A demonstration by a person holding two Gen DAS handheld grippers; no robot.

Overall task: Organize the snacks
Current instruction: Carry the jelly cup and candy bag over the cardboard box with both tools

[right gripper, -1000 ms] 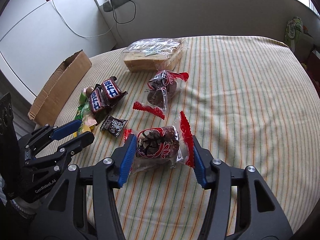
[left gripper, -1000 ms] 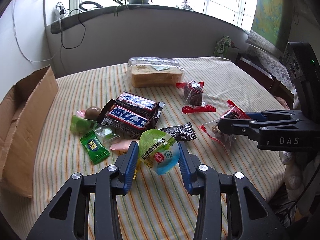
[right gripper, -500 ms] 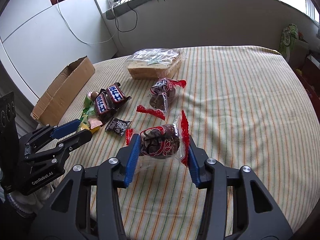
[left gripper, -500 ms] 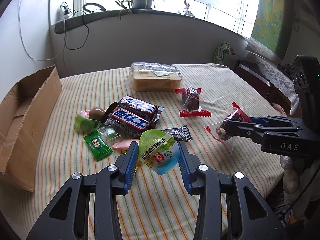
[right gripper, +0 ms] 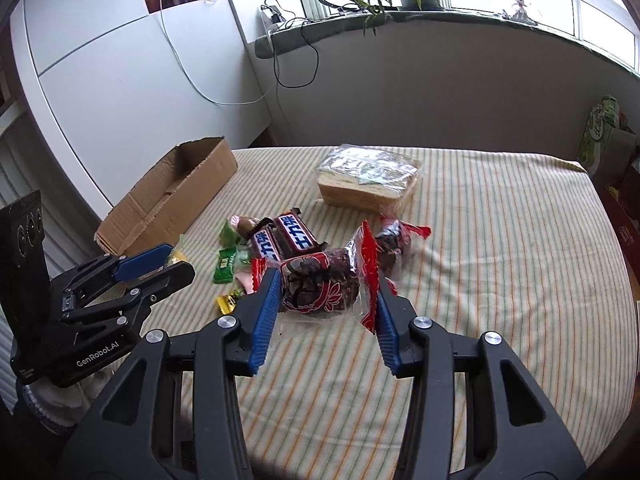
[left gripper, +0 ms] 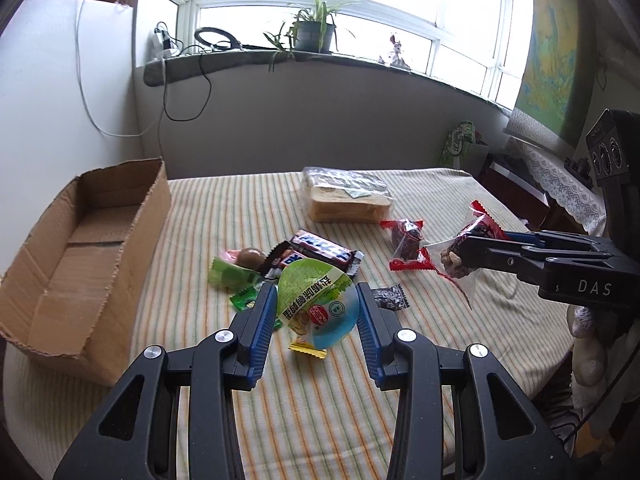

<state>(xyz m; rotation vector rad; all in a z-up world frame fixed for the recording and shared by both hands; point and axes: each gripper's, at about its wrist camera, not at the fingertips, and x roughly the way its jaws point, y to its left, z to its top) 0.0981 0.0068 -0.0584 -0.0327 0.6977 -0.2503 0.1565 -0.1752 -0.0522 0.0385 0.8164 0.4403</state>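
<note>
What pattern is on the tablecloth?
The cloth-covered table has thin orange and green stripes on cream; clearest in the right wrist view.

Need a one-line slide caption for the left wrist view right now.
Left gripper grips a green-lidded jelly cup above the striped tablecloth, open cardboard box at left.

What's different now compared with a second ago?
Both claws rose off the table. The right claw closed on the red-wrapped cake and lifted it; the left claw raised its jelly cup. The cardboard box, bread and remaining snacks stayed put.
</note>
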